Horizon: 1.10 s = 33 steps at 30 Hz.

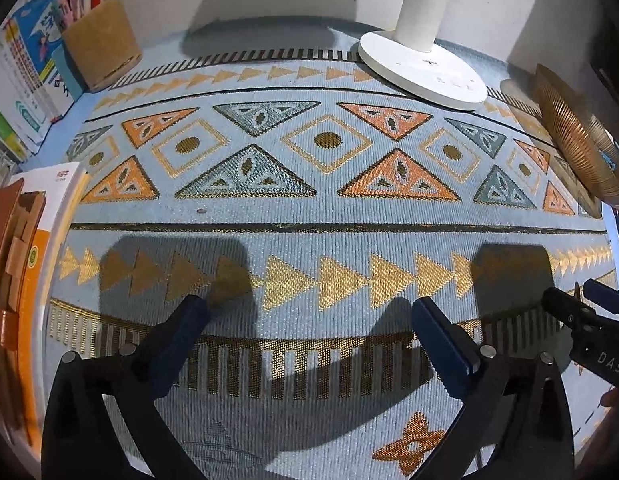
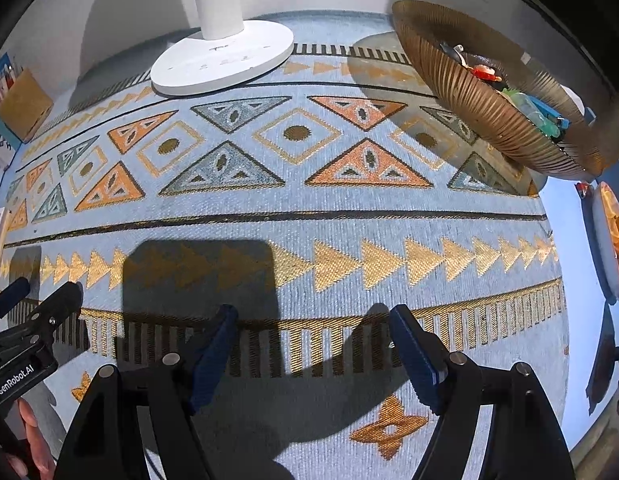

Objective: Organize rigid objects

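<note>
While both of your grippers hang over the patterned cloth [image 1: 309,208], neither holds anything: the left gripper [image 1: 309,320] is spread wide and the right gripper [image 2: 313,328] stands released, with only cloth between the jaws. The bowl [image 2: 481,116] at the right already holds a small heap of items [image 2: 525,100], too jumbled to name, so the gathering looks largely done. No loose object lies on the open middle of the surface. What may be left sits at the edges: the blocks [image 1: 17,248] on the books at the left, and the plate [image 2: 601,240] of orange pieces on the right. Whether those belong to the task, you cannot tell from here.
</note>
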Each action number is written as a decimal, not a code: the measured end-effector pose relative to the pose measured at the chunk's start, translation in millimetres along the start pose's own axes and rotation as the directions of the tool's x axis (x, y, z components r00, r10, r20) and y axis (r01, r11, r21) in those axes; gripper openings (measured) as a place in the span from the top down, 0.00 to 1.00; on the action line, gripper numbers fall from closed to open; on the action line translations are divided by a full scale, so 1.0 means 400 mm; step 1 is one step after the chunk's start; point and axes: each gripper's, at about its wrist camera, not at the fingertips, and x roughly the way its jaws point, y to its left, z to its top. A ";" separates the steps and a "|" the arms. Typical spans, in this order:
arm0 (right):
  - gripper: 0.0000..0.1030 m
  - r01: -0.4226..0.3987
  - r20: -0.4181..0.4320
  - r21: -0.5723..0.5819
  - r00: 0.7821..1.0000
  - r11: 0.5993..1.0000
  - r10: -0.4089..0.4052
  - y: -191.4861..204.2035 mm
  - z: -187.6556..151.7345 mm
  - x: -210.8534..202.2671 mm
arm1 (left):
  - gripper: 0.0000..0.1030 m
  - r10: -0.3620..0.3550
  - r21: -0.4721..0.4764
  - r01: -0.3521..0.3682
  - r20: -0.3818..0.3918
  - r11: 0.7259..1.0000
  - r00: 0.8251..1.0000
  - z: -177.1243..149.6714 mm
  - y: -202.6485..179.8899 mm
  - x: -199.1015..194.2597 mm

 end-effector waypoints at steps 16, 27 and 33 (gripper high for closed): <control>0.04 0.013 0.029 -0.002 0.999 1.000 -0.013 -0.002 0.001 0.014 | 0.00 0.029 0.008 -0.029 0.039 1.000 0.999 -0.011 -0.010 0.001; 0.00 -0.035 0.225 -0.006 0.974 0.999 0.036 -0.033 -0.040 0.040 | 0.00 0.039 -0.006 -0.038 0.184 0.999 0.982 -0.048 -0.011 -0.010; 0.00 -0.058 0.287 -0.034 0.956 0.998 0.065 -0.035 -0.033 0.044 | 0.00 0.032 0.001 -0.033 0.193 0.999 0.981 -0.045 -0.010 -0.011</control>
